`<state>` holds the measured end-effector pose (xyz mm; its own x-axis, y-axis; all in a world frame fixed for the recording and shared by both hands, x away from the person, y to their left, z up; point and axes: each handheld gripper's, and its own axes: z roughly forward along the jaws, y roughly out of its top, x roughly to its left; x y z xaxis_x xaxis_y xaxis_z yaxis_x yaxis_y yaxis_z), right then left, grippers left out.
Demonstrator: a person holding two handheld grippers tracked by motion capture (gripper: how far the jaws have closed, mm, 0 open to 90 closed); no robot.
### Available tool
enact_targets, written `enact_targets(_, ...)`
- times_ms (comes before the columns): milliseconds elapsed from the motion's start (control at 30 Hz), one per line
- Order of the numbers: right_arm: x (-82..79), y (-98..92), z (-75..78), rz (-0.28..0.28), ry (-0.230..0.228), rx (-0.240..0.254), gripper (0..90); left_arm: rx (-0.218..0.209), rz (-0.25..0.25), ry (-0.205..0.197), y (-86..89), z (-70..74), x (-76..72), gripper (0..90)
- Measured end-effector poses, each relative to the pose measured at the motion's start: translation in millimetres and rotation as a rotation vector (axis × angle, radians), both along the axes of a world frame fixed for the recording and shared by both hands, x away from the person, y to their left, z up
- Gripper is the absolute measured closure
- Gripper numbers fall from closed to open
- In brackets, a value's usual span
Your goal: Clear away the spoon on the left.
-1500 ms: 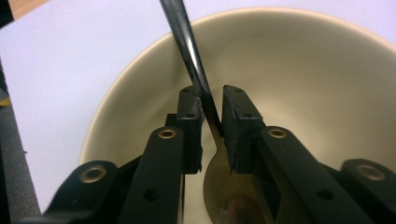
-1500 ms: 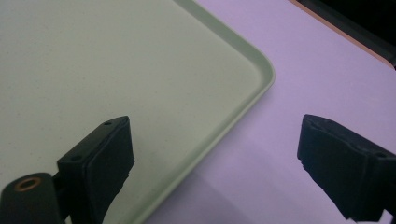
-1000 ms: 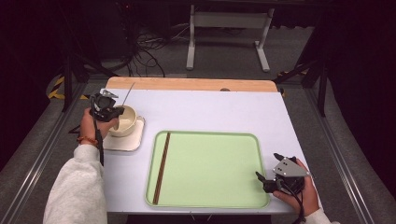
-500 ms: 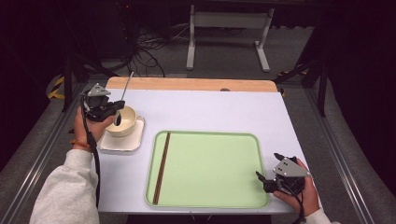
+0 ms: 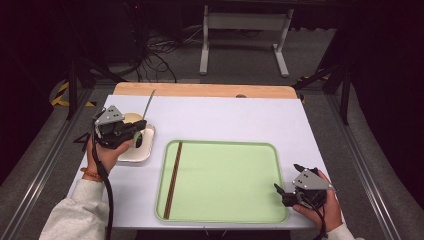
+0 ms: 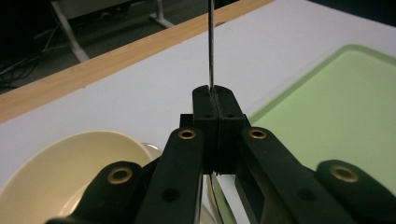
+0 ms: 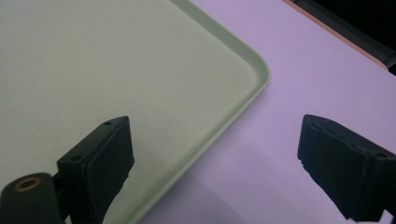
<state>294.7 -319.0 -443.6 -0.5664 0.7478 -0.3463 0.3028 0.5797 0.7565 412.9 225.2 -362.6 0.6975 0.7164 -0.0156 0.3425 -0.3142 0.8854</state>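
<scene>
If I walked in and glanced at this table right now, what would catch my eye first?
Probably the big pale green tray in the middle of the white table, with a dark chopstick lying along its left side. At the left, the left gripper is shut on a thin metal rod above a cream bowl. At the tray's near right corner, the right gripper rests with its jaws wide open.

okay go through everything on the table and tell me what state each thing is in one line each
Left gripper: shut on a thin metal utensil, handle pointing up and away.
Right gripper: open, nothing between its jaws, at the tray's corner.
Bowl: upright, on a small plate.
Tray: flat on the table, bare except one item.
Chopsticks: lying along the tray's left side.
</scene>
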Motion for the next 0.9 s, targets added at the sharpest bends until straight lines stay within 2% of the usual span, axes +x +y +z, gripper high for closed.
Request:
enact_targets(133, 0.0, -1.1, 0.5, -0.002, -0.002, 0.004, 11.0, -0.055, -0.044, -0.004, -2.6, -3.9, -10.7, 90.0)
enact_targets(167, -0.2, -1.1, 0.6, -0.001, -0.002, 0.003, 11.0, -0.088, -0.063, 0.005, -2.2, -5.8, -13.9, 90.0)
enact_targets(233, -0.6, -0.5, 0.5, -0.001, -0.005, 0.005, 11.0, -0.111, -0.070, 0.009, -2.9, -9.4, -18.3, 90.0)
enact_targets(333, -0.4, 0.0, 0.2, 0.000, 0.000, 0.000, 11.0, -0.099, -0.074, 0.015, -4.4, -11.9, -22.0, 90.0)
enact_targets(433, -0.7, 0.4, 0.1, 0.000, -0.001, -0.003, 11.0, -0.112, -0.086, 0.021, -6.2, -14.8, -25.7, 90.0)
enact_targets(567, -0.9, -0.9, 1.7, -0.015, -0.020, 0.003, 11.2, -0.076, -0.102, 0.024, -12.3, -21.2, -32.1, 90.0)
enact_targets(700, -1.9, -2.4, 3.2, -0.017, -0.028, 0.007, 11.2, -0.067, -0.111, 0.045, -17.4, -28.7, -37.6, 90.0)
enact_targets(867, -2.0, -1.7, 3.4, -0.030, -0.042, 0.009, 11.4, -0.095, -0.142, 0.055, -22.1, -29.7, -44.6, 90.0)
enact_targets(900, -2.0, -1.7, 3.4, -0.030, -0.042, 0.009, 11.4, -0.119, -0.160, 0.058, -22.7, -28.9, -46.8, 90.0)
